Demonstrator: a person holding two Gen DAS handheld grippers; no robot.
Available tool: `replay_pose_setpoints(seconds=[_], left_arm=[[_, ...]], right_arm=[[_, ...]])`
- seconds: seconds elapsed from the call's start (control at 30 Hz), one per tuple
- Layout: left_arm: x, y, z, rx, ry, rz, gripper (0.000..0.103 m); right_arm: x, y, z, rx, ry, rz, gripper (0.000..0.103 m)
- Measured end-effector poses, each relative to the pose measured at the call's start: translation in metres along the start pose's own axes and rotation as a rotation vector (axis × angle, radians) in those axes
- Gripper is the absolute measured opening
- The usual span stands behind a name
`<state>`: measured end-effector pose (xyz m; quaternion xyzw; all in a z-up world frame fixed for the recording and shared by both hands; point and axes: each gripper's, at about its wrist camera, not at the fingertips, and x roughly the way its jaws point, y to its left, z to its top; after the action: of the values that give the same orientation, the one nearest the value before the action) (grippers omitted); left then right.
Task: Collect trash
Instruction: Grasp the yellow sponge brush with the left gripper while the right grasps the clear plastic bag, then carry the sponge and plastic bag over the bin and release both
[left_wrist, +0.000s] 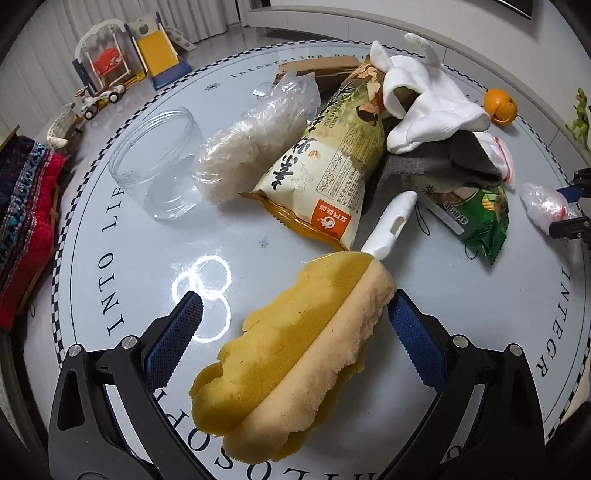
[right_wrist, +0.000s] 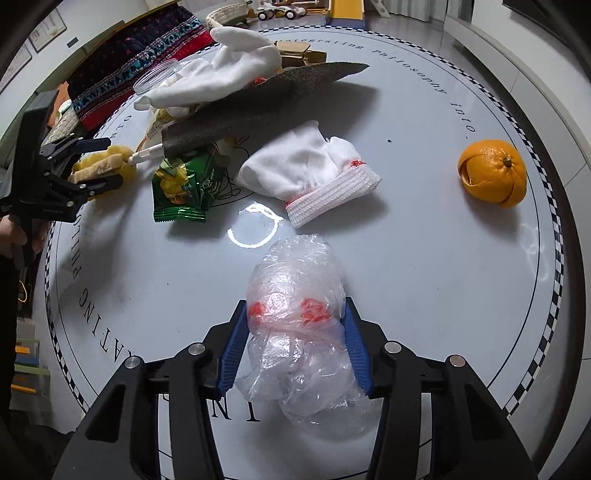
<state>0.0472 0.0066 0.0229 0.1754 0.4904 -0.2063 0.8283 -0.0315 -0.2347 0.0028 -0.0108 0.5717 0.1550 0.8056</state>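
Right wrist view gives me the crumpled clear plastic bag with red print (right_wrist: 295, 332) sitting between the blue pads of my right gripper (right_wrist: 295, 339); both pads touch its sides, so I read the jaws as closed on it, lightly. My left gripper (left_wrist: 291, 339) straddles the yellow and beige sponge brush with a white handle (left_wrist: 295, 332). Its right pad is against the beige edge, but the left pad stands apart from the sponge, so those jaws are open around it, with nothing gripped.

My worry on the right is the bag itself: it is slippery and springy, and much of it bulges out in front of and behind the pads, so a quick lift could let it slide free. On the left, the sponge is soft and lies skewed across the jaws, so closing now could squash one edge and swing the handle into the green snack wrapper (left_wrist: 476, 218) just beyond it.

Around me on the round pale printed table (right_wrist: 424, 258) lie a white sock with a ribbed cuff (right_wrist: 314, 173), a peeled orange (right_wrist: 493, 173) well apart to one side, a large cream snack bag (left_wrist: 332, 162), a clear plastic jar (left_wrist: 159, 162) and a grey rough sheet (right_wrist: 266, 99) propped over the pile with a white glove (right_wrist: 221, 74) on top. That pile crowds the far side of both grippers.
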Motion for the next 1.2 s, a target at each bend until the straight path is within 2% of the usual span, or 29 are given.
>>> replay_pose_setpoints(seconds=[0.1, 0.17, 0.37, 0.5, 0.8, 1.0, 1.2], left_arm=[[0.002, 0.004, -0.005, -0.055, 0.004, -0.004, 0.095], [0.004, 0.003, -0.008, -0.084, 0.018, 0.006, 0.082], [-0.004, -0.001, -0.023, -0.153, 0.021, 0.024, 0.066], [-0.02, -0.007, -0.037, -0.195, 0.001, 0.001, 0.065], [-0.073, -0.013, -0.066, -0.269, -0.094, -0.018, 0.065], [-0.107, -0.015, -0.099, -0.321, -0.146, 0.0, 0.066], [-0.138, 0.0, -0.139, -0.407, -0.188, 0.032, 0.066]], right_arm=[[-0.001, -0.003, 0.0, 0.027, -0.006, 0.012, 0.051], [-0.002, -0.005, -0.002, 0.047, -0.012, 0.019, 0.051], [-0.006, -0.01, -0.005, 0.118, -0.037, 0.036, 0.048], [-0.015, -0.004, -0.007, 0.132, -0.058, 0.052, 0.044], [-0.048, 0.036, -0.006, 0.066, -0.113, 0.092, 0.044], [-0.055, 0.088, 0.003, 0.001, -0.139, 0.125, 0.044], [-0.055, 0.148, 0.007, -0.1, -0.144, 0.173, 0.044]])
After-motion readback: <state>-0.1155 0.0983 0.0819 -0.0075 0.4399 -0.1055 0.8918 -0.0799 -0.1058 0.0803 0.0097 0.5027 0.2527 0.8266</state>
